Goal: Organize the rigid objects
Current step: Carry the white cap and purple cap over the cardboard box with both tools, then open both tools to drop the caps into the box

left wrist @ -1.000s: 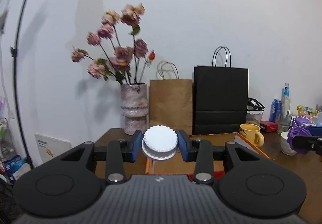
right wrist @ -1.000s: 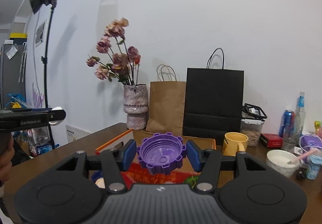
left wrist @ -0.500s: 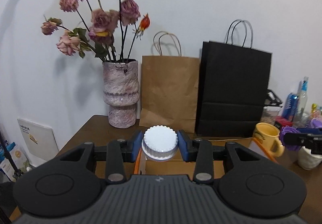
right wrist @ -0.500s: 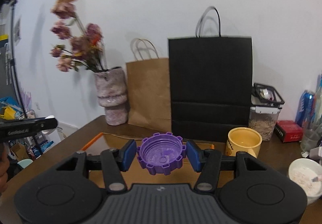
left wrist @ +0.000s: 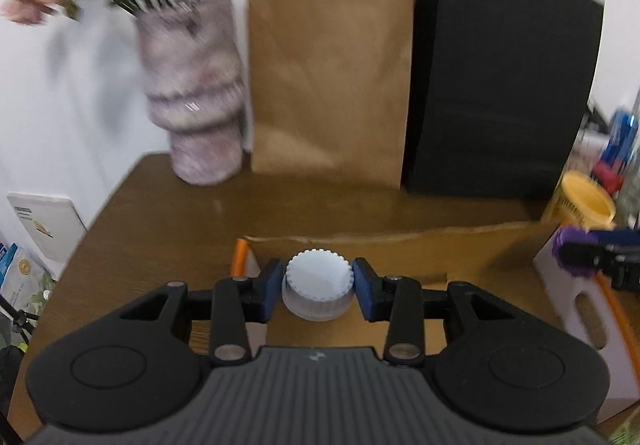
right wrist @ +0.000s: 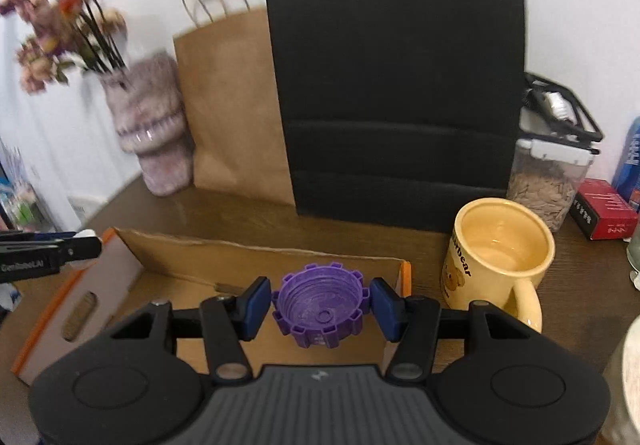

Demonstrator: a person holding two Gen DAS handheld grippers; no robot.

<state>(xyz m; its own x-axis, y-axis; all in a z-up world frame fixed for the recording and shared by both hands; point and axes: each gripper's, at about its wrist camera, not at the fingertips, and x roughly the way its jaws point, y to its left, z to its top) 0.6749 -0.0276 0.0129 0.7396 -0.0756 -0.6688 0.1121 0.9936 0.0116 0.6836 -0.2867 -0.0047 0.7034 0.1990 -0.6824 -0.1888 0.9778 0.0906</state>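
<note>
— Start on the left. What's that hand got?

— The left gripper has its jaws clamped on a white ridged plastic cap, flat top facing the camera. Below and just beyond it sits the open brown cardboard box with orange edging on the wooden worktop.

— So the box lies which way from that cap?

— Forward and down. The cap hangs over the box's left end, near the orange corner, so I'd judge a short drop puts it inside.

— And the right?

— The right gripper has its jaws closed on a purple toothed plastic cap, hollow side up. It hangs over the box's right end, with the box floor stretching away to its left.

— Anything close by?

— A yellow ceramic mug stands just outside the right wall. Each hand is nearer its own end of the box, whose long axis runs left to right.
</note>
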